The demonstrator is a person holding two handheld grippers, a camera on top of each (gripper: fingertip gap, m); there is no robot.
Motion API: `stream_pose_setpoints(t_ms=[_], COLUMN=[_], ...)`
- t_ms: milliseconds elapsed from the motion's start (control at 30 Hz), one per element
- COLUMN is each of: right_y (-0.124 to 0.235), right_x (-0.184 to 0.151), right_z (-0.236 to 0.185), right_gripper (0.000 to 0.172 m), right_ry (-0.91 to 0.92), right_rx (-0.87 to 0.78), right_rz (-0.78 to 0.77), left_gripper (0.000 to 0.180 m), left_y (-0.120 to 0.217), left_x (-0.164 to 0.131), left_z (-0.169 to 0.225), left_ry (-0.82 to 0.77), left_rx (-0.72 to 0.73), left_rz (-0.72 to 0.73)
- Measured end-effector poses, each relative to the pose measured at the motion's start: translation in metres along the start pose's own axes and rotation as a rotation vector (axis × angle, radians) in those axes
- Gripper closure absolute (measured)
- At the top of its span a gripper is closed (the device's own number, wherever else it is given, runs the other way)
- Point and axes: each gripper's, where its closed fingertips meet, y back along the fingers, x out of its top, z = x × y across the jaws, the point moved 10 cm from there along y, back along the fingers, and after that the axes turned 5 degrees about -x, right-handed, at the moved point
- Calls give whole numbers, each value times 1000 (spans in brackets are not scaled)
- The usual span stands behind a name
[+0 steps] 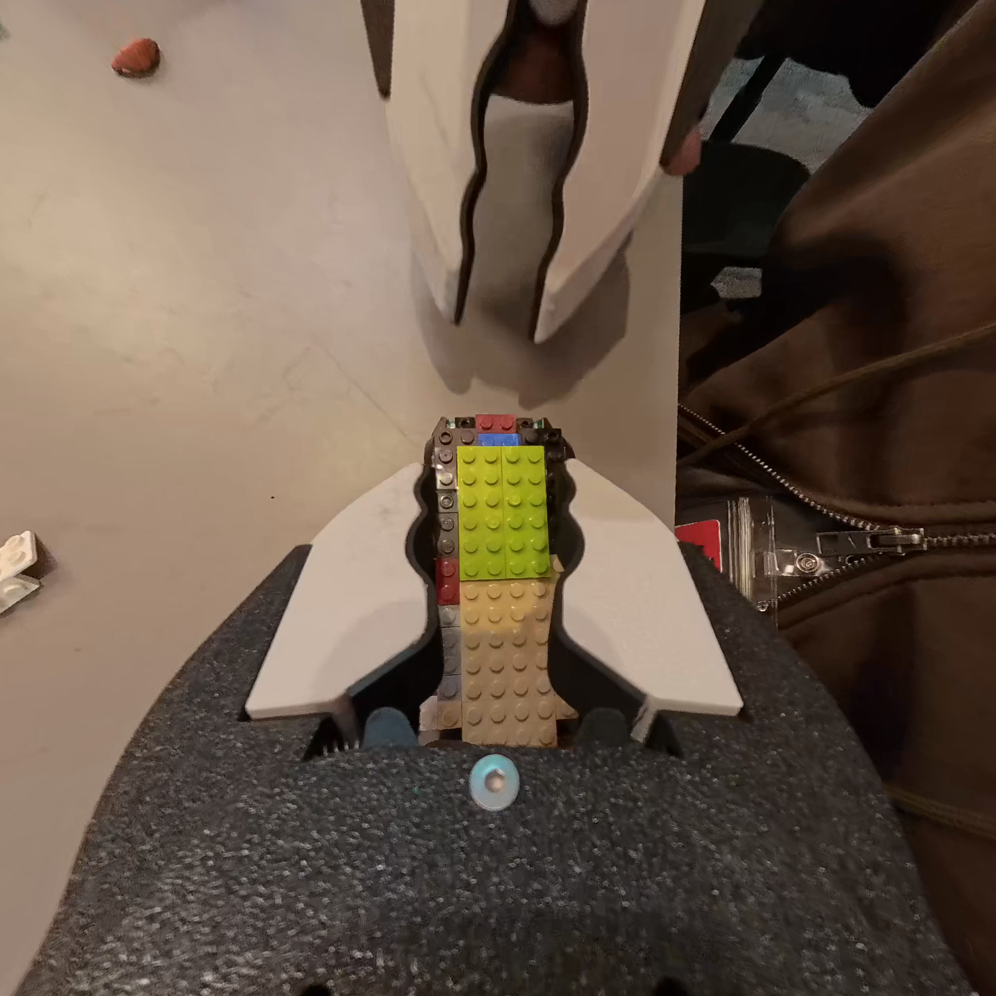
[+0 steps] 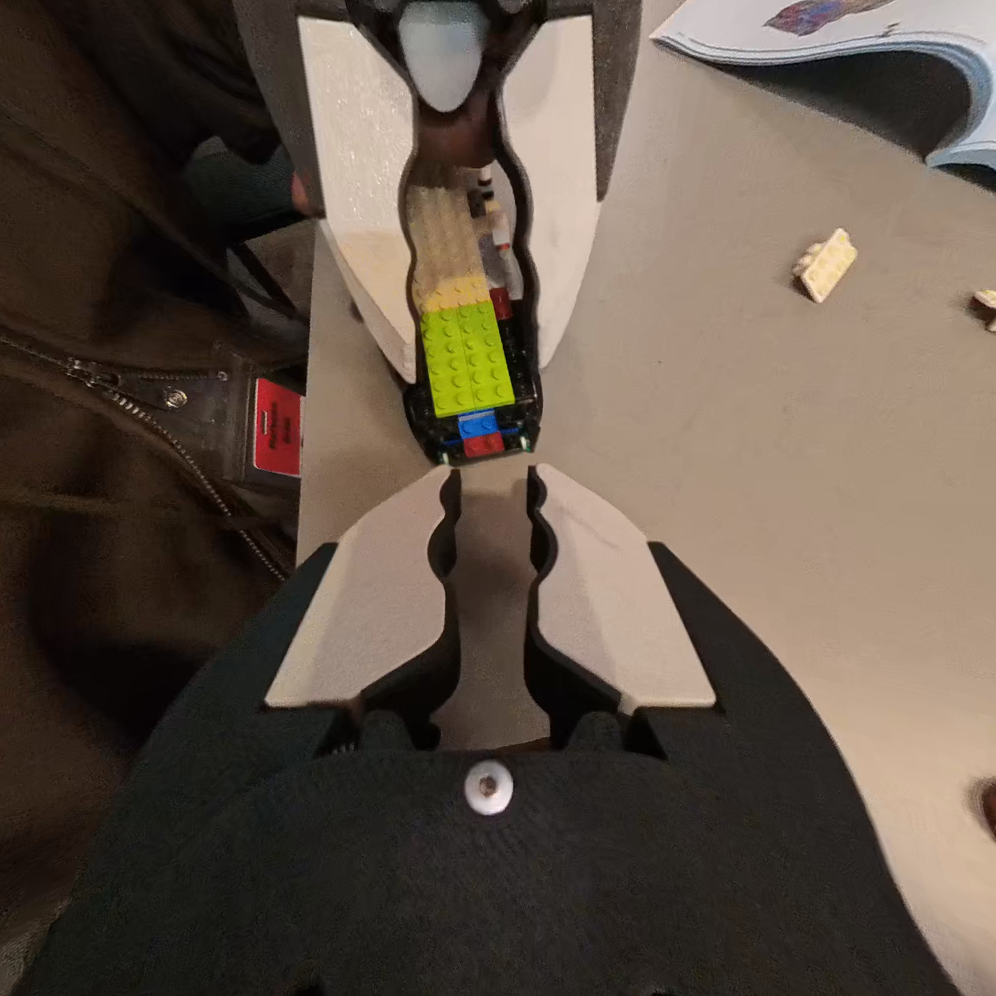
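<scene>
Between the fingers of the left hand-held gripper (image 1: 498, 469) sits a toy brick model (image 1: 501, 539), a long build with a lime-green studded plate on top, a tan plate behind it, black bricks down its sides and small blue and red bricks at its front end. Both pads lie against its black sides, so the model is clamped, held just above the pale grey surface (image 1: 188, 323) near that surface's edge. Facing it, the right hand-held gripper (image 2: 493, 474) has its jaws parted with nothing between them; its fingertips (image 2: 544, 474) are just in front of the model's red brick, apart from it. A small reddish piece (image 1: 136, 56) and white bricks (image 1: 16, 560) lie farther off on the surface, and a pale yellow brick (image 2: 824, 264) and an open booklet (image 2: 862, 48) too. A person's brown zipped jacket (image 1: 889, 377) is beside the surface.
</scene>
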Motion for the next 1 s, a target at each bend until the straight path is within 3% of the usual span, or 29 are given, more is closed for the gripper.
stream_pose_setpoints(t_ms=[267, 1000], right_y=[-29, -32], right_x=[0, 3], right_z=[-4, -9], right_gripper=[151, 156], right_ry=[55, 41], right_rx=[48, 54], right_rz=[-53, -98], left_gripper=[134, 133], left_y=[-5, -8], left_x=[-5, -6], left_z=[-1, 3], left_ry=[23, 29], left_rx=[17, 65], left_rz=[17, 23])
